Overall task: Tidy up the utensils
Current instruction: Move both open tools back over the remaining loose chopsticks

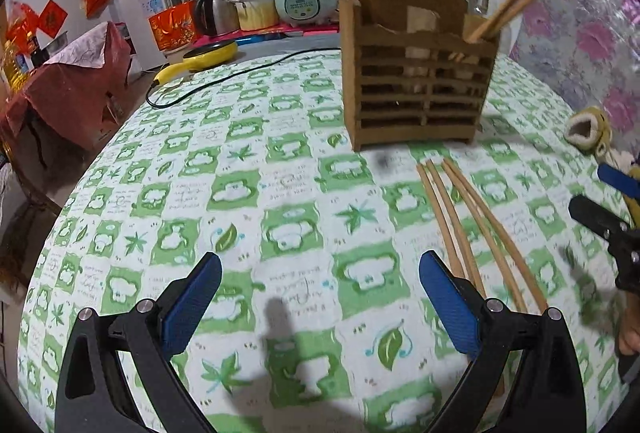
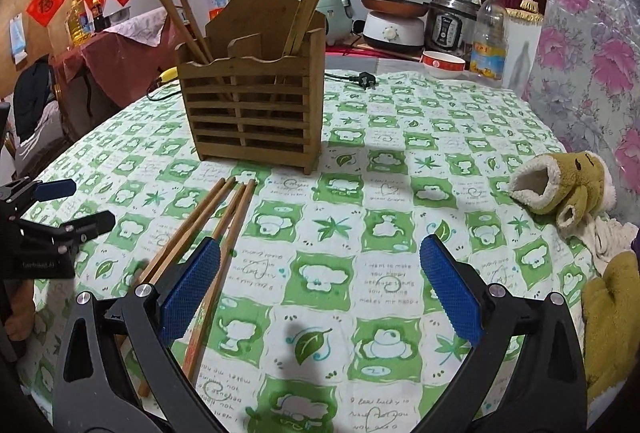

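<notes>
A brown wooden slatted utensil holder (image 1: 416,81) stands upright on the table, with chopsticks leaning in its left and right compartments; it also shows in the right wrist view (image 2: 252,113). Several loose wooden chopsticks (image 1: 472,229) lie on the cloth in front of it, also in the right wrist view (image 2: 208,229). My left gripper (image 1: 320,309) is open and empty, left of the loose chopsticks. My right gripper (image 2: 320,285) is open and empty, its left finger over the chopsticks. Each gripper shows at the edge of the other's view (image 1: 604,205) (image 2: 68,205).
The green-and-white checked tablecloth (image 1: 248,201) covers a round table. A plush slipper (image 2: 560,185) and a yellow-green mitten (image 2: 608,317) lie at the right. A black power cord (image 1: 224,81) and yellow pan (image 1: 204,57) lie at the far side, with cookers, kettle and bottle behind.
</notes>
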